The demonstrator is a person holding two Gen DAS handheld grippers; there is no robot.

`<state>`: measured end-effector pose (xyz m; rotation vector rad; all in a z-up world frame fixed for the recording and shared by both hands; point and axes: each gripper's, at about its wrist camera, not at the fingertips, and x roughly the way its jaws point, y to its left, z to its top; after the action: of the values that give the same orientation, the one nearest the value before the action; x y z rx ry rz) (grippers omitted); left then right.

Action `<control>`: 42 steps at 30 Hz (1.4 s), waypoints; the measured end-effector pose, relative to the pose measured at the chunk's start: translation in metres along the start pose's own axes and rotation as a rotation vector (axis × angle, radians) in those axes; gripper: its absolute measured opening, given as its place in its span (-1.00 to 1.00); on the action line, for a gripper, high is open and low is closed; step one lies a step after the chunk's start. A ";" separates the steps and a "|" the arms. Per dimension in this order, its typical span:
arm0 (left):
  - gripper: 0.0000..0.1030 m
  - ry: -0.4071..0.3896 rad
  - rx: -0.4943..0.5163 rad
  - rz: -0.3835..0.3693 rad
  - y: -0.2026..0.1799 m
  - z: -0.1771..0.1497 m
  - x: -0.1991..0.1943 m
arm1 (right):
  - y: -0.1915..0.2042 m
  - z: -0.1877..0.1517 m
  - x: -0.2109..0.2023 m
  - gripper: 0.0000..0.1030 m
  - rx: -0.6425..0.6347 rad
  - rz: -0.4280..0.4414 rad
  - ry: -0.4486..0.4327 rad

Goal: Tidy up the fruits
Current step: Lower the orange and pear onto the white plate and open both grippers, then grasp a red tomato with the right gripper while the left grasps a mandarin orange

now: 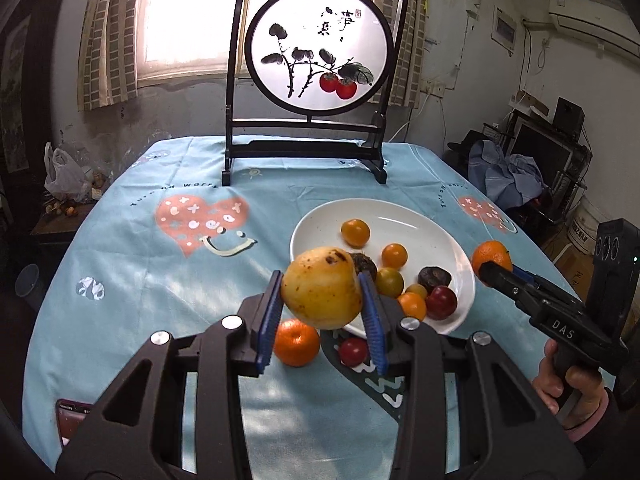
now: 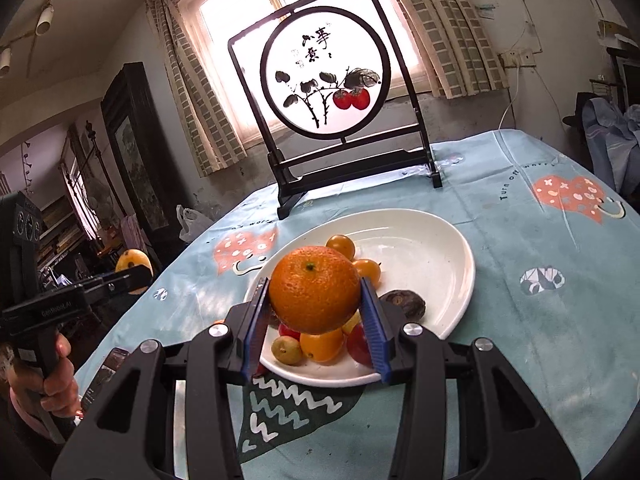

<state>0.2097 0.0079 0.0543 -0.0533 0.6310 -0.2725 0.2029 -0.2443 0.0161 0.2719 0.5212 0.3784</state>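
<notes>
- The left gripper [image 1: 322,306] squeezes a yellow pear [image 1: 322,288] and holds it up in the air, just left of the white plate [image 1: 416,220].
- A second orange [image 1: 297,342] sits on the blue tablecloth [image 1: 132,272], under the pear.
- The right gripper [image 2: 316,316] squeezes an orange [image 2: 315,290] above the plate's small fruits [image 2: 322,346].

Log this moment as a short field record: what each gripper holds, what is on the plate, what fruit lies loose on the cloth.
left gripper: shut on yellow pear, held above the table
right gripper: shut on orange, held over the plate
white plate: small yellow, orange and red fruits, plus dark brown pieces
loose on tablecloth: mandarin and red cherry tomato, beside the plate
background: framed persimmon screen
</notes>
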 end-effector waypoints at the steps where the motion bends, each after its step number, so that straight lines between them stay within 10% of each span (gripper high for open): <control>1: -0.26 -0.002 -0.002 -0.009 -0.002 0.006 0.002 | -0.001 0.004 0.003 -0.14 -0.006 -0.003 -0.003; 8: -0.26 0.044 -0.017 -0.072 -0.032 0.048 0.064 | -0.019 0.039 0.026 -0.14 0.027 -0.019 -0.025; 20: -0.25 0.200 0.012 0.026 -0.055 0.027 0.152 | -0.046 0.023 0.068 -0.14 0.045 -0.090 0.121; 42: 0.94 0.026 -0.022 0.174 -0.002 0.007 0.053 | -0.015 0.007 0.037 0.13 -0.011 -0.065 0.087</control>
<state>0.2547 -0.0082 0.0300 -0.0159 0.6607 -0.0981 0.2403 -0.2435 0.0006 0.2280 0.6120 0.3308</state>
